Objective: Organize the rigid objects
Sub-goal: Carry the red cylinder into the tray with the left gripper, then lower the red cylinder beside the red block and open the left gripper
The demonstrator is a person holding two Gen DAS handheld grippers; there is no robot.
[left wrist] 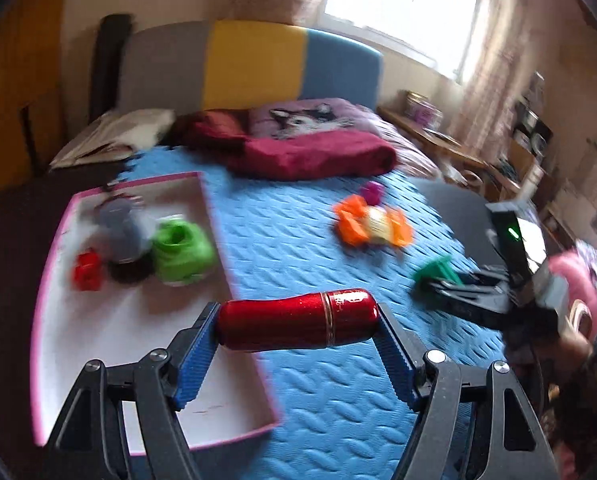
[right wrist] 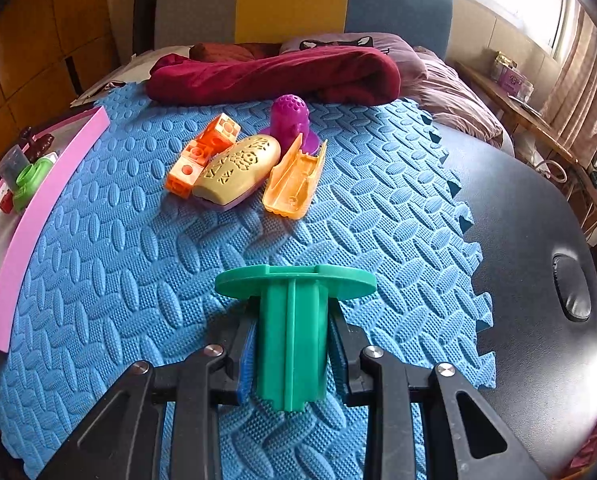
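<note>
Red glitter capsule case (left wrist: 298, 320) sits crosswise between the blue pads of the left hand-held gripper (left wrist: 298, 334), clamped end to end and held clear above the blue foam mat (left wrist: 338, 232). It hangs over the near right edge of the pink-rimmed tray (left wrist: 214, 216), which lies at the left of the mat.

Tray contents: a green ring-shaped toy (left wrist: 180, 250), a grey piece (left wrist: 120, 226) and a small red block (left wrist: 86, 270), all at the far end. The near half of the tray floor is bare.

The right hand-held gripper (right wrist: 294, 344) is clamped on the stem of a green flanged toy (right wrist: 294, 320), flange pointing away; whether the toy rests on the mat or is lifted cannot be told.

Items left loose on the mat, far centre:
- orange cube blocks (right wrist: 202, 156)
- cream patterned oval shell (right wrist: 238, 170), touching the blocks
- orange open case half (right wrist: 296, 180), just beside the shell
- purple perforated dome toy (right wrist: 290, 120), behind them

Step in hand, as judged: transfer of the capsule case to the tray.

Next move, as judged:
1. Carry the case left until it is fully inside the rim.
2. Lower it over the bare near floor, clear of the green ring toy.
3. Part the jaws only near the floor; the rounded case is likely to roll.
</note>
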